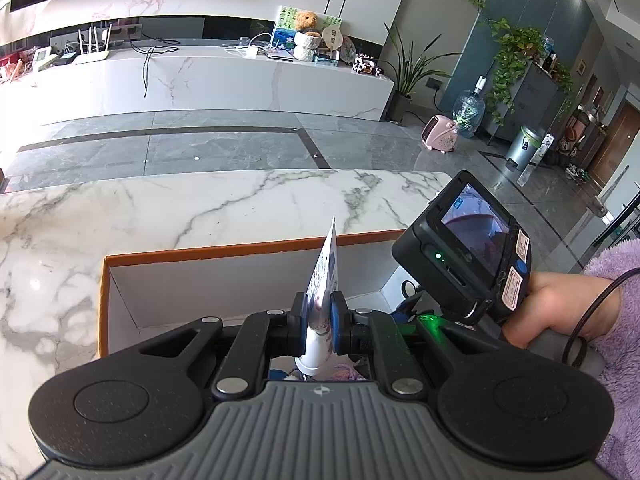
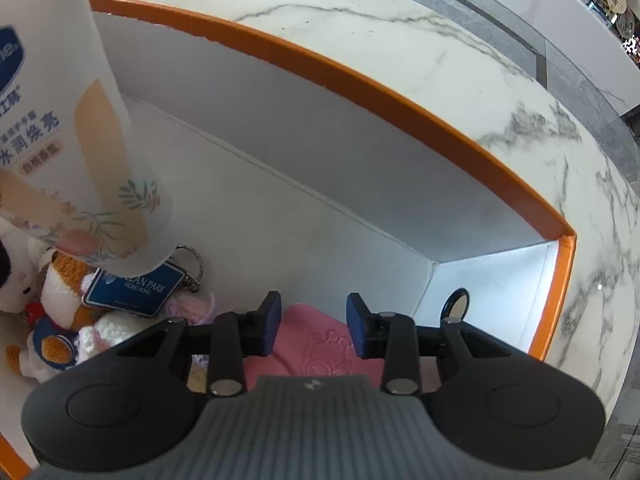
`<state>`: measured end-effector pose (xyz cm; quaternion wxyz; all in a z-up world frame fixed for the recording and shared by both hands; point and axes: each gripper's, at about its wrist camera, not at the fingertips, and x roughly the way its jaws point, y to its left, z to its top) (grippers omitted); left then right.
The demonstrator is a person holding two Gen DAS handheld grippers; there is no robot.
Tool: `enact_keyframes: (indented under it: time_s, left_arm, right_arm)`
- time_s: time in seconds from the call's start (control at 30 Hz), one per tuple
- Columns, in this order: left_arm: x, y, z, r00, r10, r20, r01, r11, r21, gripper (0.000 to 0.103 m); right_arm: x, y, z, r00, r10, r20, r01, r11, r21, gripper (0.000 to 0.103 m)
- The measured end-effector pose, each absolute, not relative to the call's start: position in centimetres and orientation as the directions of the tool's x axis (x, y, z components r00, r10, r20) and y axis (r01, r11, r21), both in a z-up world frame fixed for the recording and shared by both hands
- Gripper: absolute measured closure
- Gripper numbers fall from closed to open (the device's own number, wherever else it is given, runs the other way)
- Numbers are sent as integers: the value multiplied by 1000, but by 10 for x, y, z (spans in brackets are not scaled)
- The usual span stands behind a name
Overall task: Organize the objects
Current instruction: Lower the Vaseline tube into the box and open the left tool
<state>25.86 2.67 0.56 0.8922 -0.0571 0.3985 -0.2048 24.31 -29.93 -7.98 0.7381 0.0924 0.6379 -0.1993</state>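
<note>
White squeeze tube (image 1: 320,312) of hand cream sits pinched in your left tongs (image 1: 320,322) over the orange-rimmed white box (image 2: 360,76), not yet lowered beside the plush toys (image 2: 60,292) and blue keychain tag (image 2: 134,288) at nine o'clock, while your right tongs (image 2: 314,322) hang parted and empty above a pink pad (image 2: 316,344).

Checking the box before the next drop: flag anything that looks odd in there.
Nothing damaged or spilled. The tube hangs cap-down over the toys, pinched in the left tool, not yet in the box. The right tool is open above a pink pad.
</note>
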Motion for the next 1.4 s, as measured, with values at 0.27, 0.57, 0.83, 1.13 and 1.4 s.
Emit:
enact_keyframes:
  time_s: [0.27, 0.57, 0.83, 1.13, 1.4]
  left_arm:
    - [257, 25, 5, 594, -408, -694, 320, 911, -262, 90]
    - [258, 14, 13, 597, -441, -670, 349, 895, -278, 90]
    - [271, -32, -3, 586, -436, -684, 325, 899, -294, 90]
    - [291, -78, -37, 581, -387, -716, 251, 922, -295, 90]
    - [294, -92, -53, 557, -365, -746, 205, 931, -303, 90]
  right_arm:
    - [239, -300, -80, 63, -103, -993, 424, 903, -67, 65]
    - [205, -287, 0, 285, -217, -934, 444, 893, -72, 65]
    - [157, -305, 33, 340, -487, -805, 599, 772, -215, 63]
    - [124, -332, 6, 340, -461, -820, 718, 690, -91, 81]
    - [113, -338, -11, 342, -469, -814, 745, 663, -69, 84]
